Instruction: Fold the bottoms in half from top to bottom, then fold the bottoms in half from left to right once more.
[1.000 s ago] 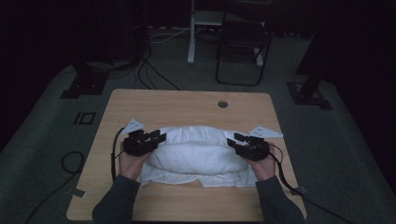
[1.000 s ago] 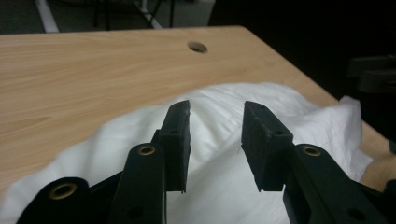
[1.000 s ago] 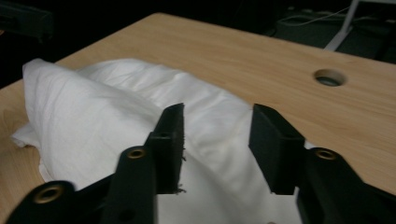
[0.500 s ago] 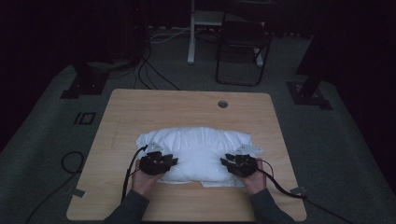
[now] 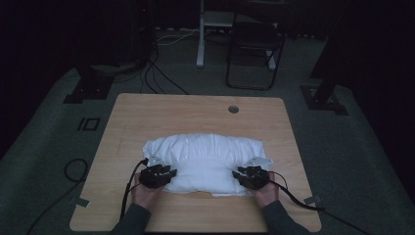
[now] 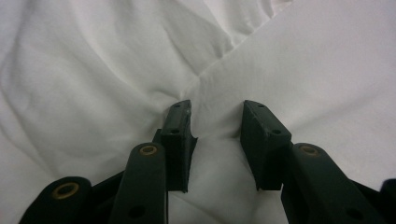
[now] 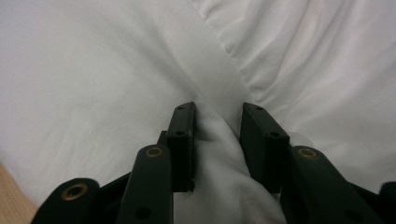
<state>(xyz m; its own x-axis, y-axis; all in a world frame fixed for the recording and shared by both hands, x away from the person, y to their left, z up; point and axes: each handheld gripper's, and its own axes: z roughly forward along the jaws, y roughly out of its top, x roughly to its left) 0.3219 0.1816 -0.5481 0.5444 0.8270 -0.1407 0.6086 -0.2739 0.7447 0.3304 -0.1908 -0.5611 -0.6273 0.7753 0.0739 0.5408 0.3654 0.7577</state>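
- While the room around it is lying in darkness, one wooden table (image 5: 195,115) is sitting lit in the high view, carrying one white pillow (image 5: 205,154) across its near half.
- No box, bin or tray is sitting on the tabletop; one round cable hole (image 5: 233,109) is showing near the table's far edge.
- Two hands are coming in from the bottom edge, each one holding one black gripper against the near side of the pillow.
- The left gripper (image 5: 157,175) is resting at the pillow's near left corner, with the left hand (image 5: 145,192) behind it and a dark cable trailing toward the table's near edge.
- In the left gripper view, the left gripper's (image 6: 215,123) jaws are standing partly apart with a ridge of white fabric bunching up between them; whether they are truly pinching it is hard to tell.
- The right gripper (image 5: 252,177) is resting at the pillow's near right corner, with the right hand (image 5: 265,192) behind it and its cable running off to the right.
- In the right gripper view, the right gripper's (image 7: 217,122) jaws are sitting a little apart, with a thick fold of the white cover rising between them and touching both inner faces.
- One dark chair (image 5: 254,46) and one white post (image 5: 200,34) are standing on the floor beyond the table.
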